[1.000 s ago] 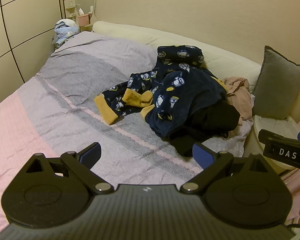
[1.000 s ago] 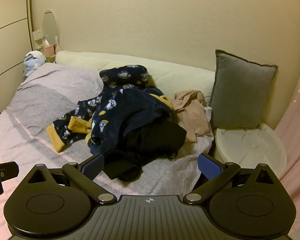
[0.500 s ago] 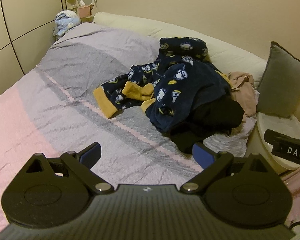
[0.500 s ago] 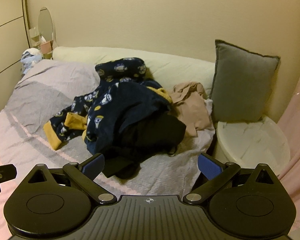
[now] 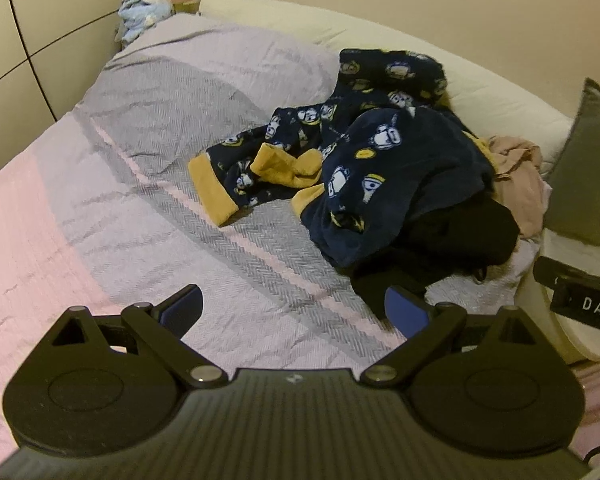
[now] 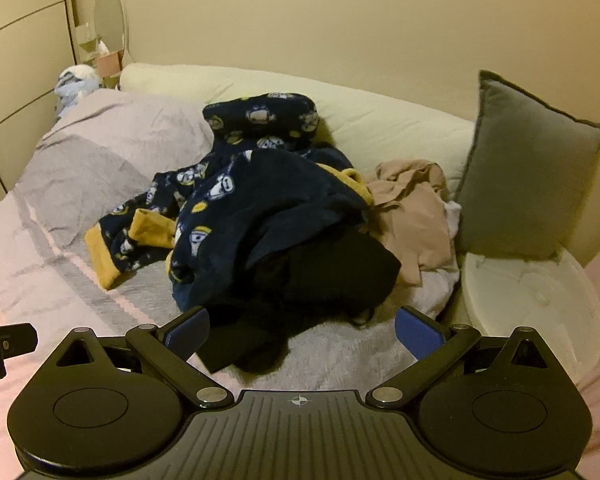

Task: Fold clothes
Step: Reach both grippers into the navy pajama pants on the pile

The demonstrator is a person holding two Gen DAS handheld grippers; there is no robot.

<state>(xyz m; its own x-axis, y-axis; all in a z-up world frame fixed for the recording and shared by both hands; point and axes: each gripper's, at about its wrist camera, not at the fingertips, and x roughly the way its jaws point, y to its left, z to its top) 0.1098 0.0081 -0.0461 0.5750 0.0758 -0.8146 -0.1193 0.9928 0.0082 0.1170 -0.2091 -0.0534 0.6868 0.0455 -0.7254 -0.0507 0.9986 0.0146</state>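
Both tools have drifted closer to the heap: left tool (image 5: 292, 308) and right tool (image 6: 302, 326) spread, empty. Grabbing the black garment (image 6: 332, 272) may drag the tangled pajamas (image 6: 260, 200) along.

Beige walls (image 6: 340, 20), striped bedspread (image 5: 140, 208), grey cushion (image 6: 524, 184).

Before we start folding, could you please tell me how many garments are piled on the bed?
3 that I can tell apart: navy patterned fleece on top, a black garment under its near edge, a beige one beside the grey cushion. More may be hidden.
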